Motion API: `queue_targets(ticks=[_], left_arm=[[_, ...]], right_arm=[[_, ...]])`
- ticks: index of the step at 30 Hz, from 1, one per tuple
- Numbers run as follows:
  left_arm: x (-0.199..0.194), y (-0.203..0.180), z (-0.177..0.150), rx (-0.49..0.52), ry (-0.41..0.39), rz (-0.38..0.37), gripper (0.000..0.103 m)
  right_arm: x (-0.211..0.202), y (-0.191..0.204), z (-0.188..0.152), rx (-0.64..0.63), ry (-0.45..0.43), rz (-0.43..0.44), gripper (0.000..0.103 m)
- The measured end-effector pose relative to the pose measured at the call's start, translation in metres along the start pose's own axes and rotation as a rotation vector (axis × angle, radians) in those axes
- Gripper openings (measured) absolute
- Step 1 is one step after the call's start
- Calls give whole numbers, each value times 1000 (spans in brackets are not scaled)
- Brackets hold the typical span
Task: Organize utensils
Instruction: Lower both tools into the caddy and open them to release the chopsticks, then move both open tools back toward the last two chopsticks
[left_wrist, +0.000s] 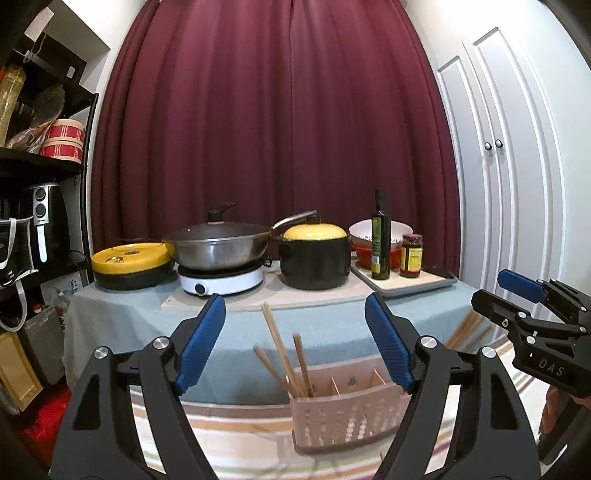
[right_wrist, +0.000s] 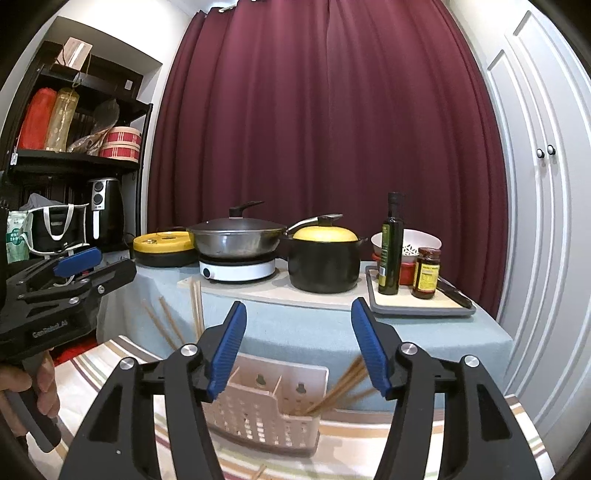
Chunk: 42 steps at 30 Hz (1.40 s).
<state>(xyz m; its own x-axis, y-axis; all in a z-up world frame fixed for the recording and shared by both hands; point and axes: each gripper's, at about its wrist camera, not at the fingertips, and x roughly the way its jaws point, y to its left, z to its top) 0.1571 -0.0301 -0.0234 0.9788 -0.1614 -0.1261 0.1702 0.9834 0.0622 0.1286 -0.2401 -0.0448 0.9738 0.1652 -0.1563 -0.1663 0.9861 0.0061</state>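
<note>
Chopsticks (left_wrist: 282, 354) in pink caddy (left_wrist: 343, 421), "DAS" on right gripper (right_wrist: 297, 349), left gripper (left_wrist: 295, 345), both jaws wide, empty

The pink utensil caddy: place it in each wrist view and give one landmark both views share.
Left wrist view: pink utensil caddy at bottom centre-right, chopsticks standing in its left end.
Right wrist view: caddy at bottom centre, chopsticks leaning in its right end.
Shared landmark: yellow-lidded black pot.
</note>
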Motion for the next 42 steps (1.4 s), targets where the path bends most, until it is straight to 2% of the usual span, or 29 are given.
queue_targets(ticks=[8, 21, 35, 38, 42], left_arm=[[-40, -10, -31, 5, 55, 7, 76], [-81, -26, -96, 7, 200, -2, 76], [-103, -65, -184, -22, 381, -89, 76], [-102, -74, -198, -13, 403, -104, 70], [-96, -85, -218, -6, 458, -138, 51]], right_arm=[[-34, -4, -30, 16, 63, -25, 58], [-76, -12, -91, 53, 187, -72, 58], [-103, -16, -146, 81, 289, -49, 58], [-107, -16, -156, 85, 299, -43, 58], [-111, -17, -165, 97, 310, -38, 58]])
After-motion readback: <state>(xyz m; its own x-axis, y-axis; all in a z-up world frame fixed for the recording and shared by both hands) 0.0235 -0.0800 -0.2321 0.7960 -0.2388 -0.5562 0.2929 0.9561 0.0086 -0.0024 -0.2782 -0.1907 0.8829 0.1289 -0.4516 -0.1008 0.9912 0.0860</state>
